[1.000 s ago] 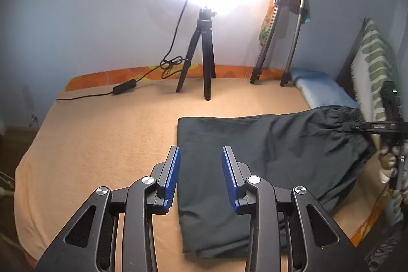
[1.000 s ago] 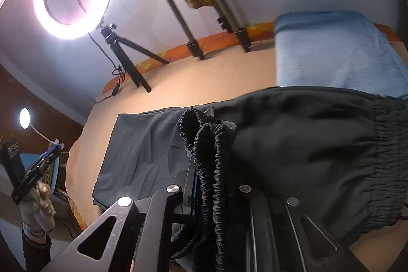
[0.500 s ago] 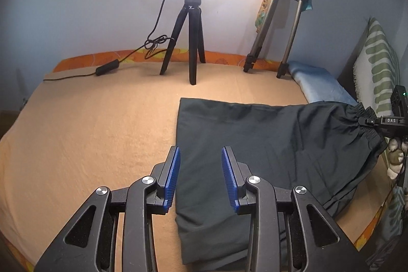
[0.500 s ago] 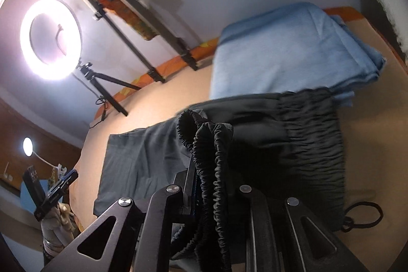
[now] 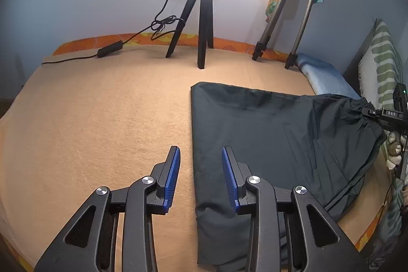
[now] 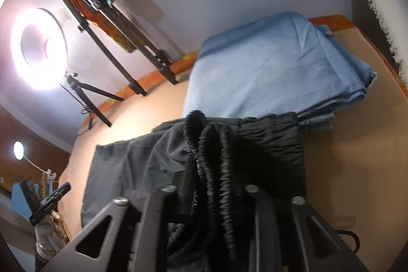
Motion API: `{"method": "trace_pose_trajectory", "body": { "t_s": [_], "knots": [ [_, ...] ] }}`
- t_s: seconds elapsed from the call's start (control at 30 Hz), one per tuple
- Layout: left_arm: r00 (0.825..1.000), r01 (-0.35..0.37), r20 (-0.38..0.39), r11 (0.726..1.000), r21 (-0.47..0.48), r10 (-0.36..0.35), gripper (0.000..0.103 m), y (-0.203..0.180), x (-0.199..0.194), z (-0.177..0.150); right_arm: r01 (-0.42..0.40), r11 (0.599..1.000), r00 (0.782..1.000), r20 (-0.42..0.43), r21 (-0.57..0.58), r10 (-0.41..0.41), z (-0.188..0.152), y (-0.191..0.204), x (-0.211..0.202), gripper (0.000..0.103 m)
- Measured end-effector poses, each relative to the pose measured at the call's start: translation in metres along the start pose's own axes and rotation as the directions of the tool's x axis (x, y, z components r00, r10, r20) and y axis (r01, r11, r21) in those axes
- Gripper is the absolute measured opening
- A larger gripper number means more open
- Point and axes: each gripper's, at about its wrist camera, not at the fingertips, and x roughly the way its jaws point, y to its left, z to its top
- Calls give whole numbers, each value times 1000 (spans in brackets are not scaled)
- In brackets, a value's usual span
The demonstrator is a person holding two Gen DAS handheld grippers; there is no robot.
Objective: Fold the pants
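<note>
Dark pants (image 5: 275, 134) lie on the peach bed cover (image 5: 97, 119), partly folded into a broad slab whose long axis runs from the straight folded edge, on the black tripod (image 5: 201, 24) side, across to the gathered waistband (image 6: 216, 157) at the blue folded cloth (image 6: 267, 63) side. Taking the pants as landmark: the left gripper (image 5: 200, 177) hangs just over the straight folded edge near its front corner, fingers spread apart with nothing between the blue pads (image 5: 173, 175); one finger is over bare cover, the other over fabric. The right gripper (image 5: 382, 116) is at the opposite, waistband end, clamped onto the elastic waistband, which bunches up between its fingers in the right wrist view, and that end is raised off the cover while the rest stays flat. The waistband end sits just beside the blue cloth, maybe touching it; can't tell from here. So the key relation: the right gripper is already holding the end that has to travel, and the target, the straight folded edge, lies along the pants' long axis from it, right where the left gripper waits. Judgement: next move is likely carrying the waistband over toward the left-gripper end to halve the length, with the left gripper nearest to pin or catch the fixed edge. Risk: the loose lower layers slide or the fold lands skewed.
</note>
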Motion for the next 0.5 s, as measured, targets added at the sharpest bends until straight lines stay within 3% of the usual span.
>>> {"method": "trace_pose_trajectory", "body": {
  "t_s": [0.03,0.1,0.23,0.5],
  "knots": [
    [1000,1,-2,1000,3,-1,32,0,0,0,33,999,999,-5,1,-33,0,-3,1,39],
    [1000,0,-2,1000,11,0,32,-2,0,-1,101,995,995,8,10,-101,2,-8,-2,41],
    [1000,-3,3,1000,29,3,32,-3,-1,-1,161,987,983,89,31,-163,2,-12,-33,44],
    [1000,-4,-12,999,47,4,32,-3,1,-5,114,993,993,-17,42,-113,-29,-6,-48,38]
  ]
}}
